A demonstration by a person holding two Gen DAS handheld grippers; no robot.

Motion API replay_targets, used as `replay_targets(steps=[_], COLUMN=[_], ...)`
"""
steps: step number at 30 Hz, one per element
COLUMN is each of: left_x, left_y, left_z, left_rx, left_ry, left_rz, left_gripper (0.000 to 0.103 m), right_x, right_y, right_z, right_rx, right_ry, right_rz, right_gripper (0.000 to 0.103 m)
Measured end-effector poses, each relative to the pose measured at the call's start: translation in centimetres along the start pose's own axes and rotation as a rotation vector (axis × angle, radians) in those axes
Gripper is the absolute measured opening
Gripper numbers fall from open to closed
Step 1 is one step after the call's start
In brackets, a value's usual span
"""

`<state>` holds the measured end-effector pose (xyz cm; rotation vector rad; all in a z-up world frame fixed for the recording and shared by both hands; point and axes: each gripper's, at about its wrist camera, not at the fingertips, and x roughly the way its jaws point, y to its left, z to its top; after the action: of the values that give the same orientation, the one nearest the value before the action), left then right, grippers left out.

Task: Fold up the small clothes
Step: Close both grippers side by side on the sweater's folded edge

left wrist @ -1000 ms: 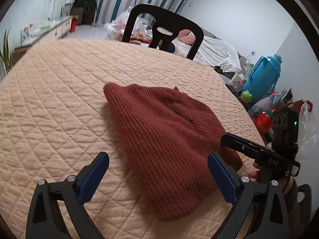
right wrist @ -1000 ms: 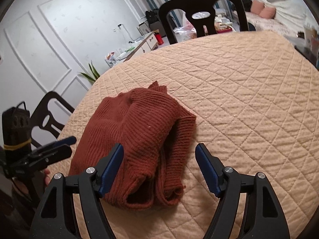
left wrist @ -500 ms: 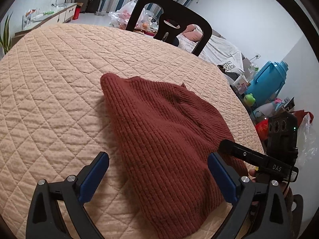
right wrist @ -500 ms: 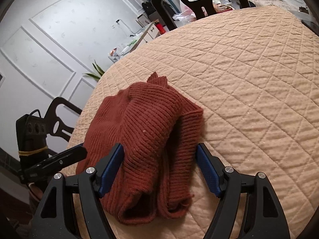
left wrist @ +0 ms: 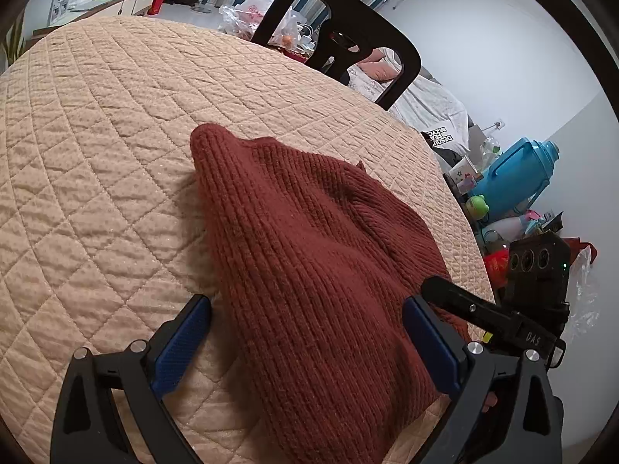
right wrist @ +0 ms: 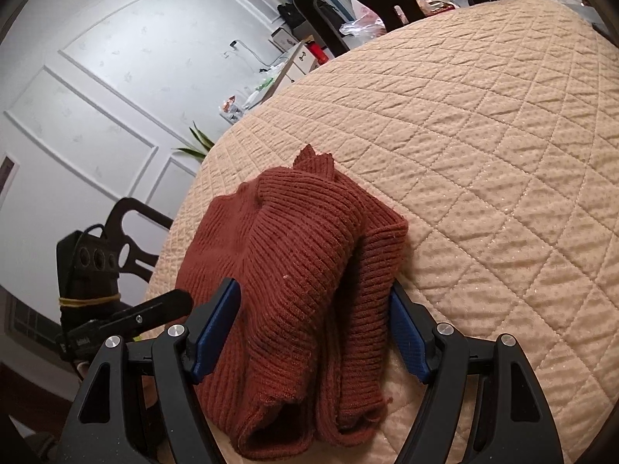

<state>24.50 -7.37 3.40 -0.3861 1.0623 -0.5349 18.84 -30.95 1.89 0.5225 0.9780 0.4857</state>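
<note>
A rust-red ribbed knit garment (left wrist: 309, 270) lies folded in a bundle on the quilted beige table cover (left wrist: 96, 135). My left gripper (left wrist: 305, 344) is open, its blue-padded fingers straddling the near end of the bundle. In the right wrist view the same garment (right wrist: 301, 282) shows its folded layers and open ends facing me. My right gripper (right wrist: 313, 332) is open, its fingers on either side of the bundle. Each gripper shows in the other's view, the right one (left wrist: 483, 313) and the left one (right wrist: 127, 317) at the table edge.
A black chair (left wrist: 340, 34) stands at the far side of the table, another (right wrist: 131, 232) at the left edge. A blue jug (left wrist: 518, 178) and small clutter sit beyond the right edge. A bed with white bedding (left wrist: 425, 104) lies behind.
Both grippers have moved forward, so that their open fingers now straddle the garment's ends. The garment lies in the same place.
</note>
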Motion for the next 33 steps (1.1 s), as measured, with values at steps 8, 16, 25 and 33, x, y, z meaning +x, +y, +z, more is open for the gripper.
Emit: replay_targets(steps=[8, 16, 25, 33], left_x=[-0.03, 0.06, 0.23, 0.15], left_y=[0.08, 0.09, -0.53, -0.31], left_z=[-0.07, -0.17, -0.47, -0.44], left_rx=[-0.008, -0.002, 0.05, 0.047], left_ry=[-0.003, -0.009, -0.018, -0.015], left_rz=[0.002, 0.033, 0.093, 0.089], left_gripper=[0.098, 0.079, 0.073, 0.059], right_x=[0.07, -0.03, 0.09, 0.26], right_y=[-0.7, -0.84, -0.63, 0.08], right_z=[0.04, -0.03, -0.08, -0.34], right_rx=[0.032, 0.039, 0.022, -0.022], right_ry=[-0.01, -0.012, -0.012, -0.022], right_rz=[0.009, 0.012, 0.0, -0.041], right_gripper=[0.056, 0.054, 0.054, 0.053])
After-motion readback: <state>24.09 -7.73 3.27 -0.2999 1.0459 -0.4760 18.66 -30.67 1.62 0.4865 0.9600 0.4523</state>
